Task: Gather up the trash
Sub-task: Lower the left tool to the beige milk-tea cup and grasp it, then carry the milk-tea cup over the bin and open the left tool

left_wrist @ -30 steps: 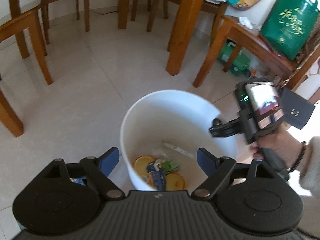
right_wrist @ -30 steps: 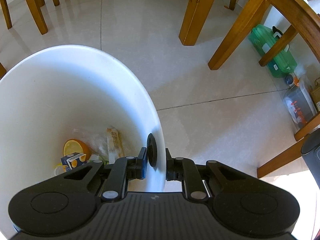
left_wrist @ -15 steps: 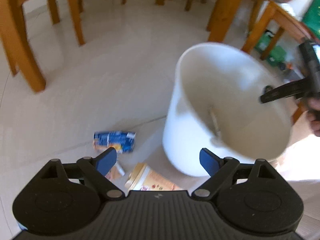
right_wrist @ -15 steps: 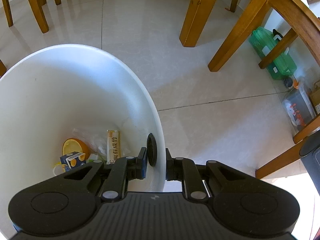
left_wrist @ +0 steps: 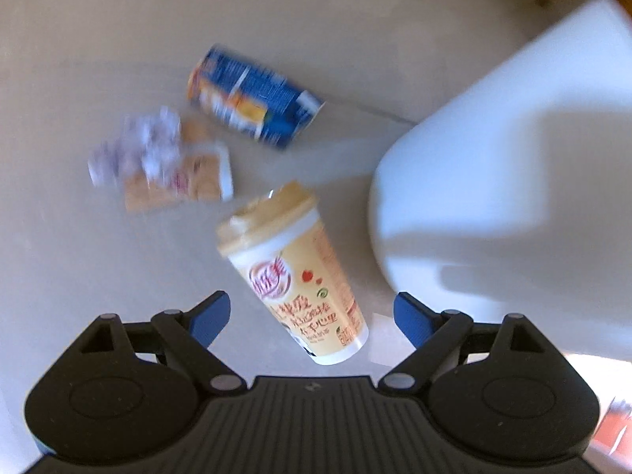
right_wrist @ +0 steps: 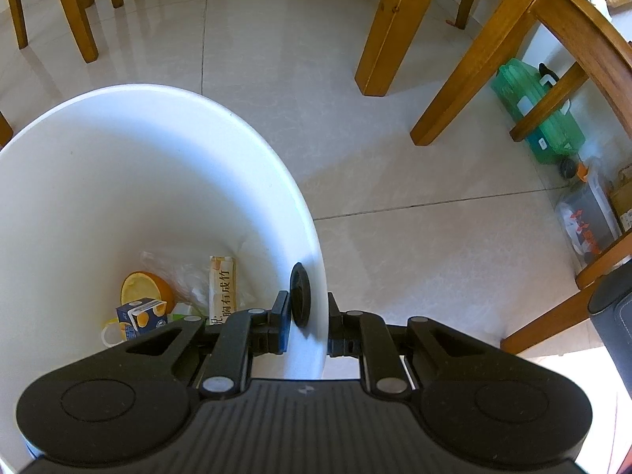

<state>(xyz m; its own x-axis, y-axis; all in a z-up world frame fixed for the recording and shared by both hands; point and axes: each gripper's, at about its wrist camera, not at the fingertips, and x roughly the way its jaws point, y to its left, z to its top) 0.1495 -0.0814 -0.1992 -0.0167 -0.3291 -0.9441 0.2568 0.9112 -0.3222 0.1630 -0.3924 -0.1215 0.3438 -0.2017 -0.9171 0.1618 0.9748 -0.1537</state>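
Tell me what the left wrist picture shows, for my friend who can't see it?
The open left gripper hovers over a milk tea cup lying on the floor. Beyond it lie a blue can and crumpled wrappers; the white bin stands right.

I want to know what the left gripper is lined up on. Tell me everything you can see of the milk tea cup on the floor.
The milk tea cup lies on its side on the pale tiled floor, beside the white bin but apart from it. Its tapered body is cream-yellow with red lettering and a round logo; a tan lid closes the wide end, which points away from the camera. It looks like printed paper or plastic, undented. The open left gripper frames its narrow base without touching it.
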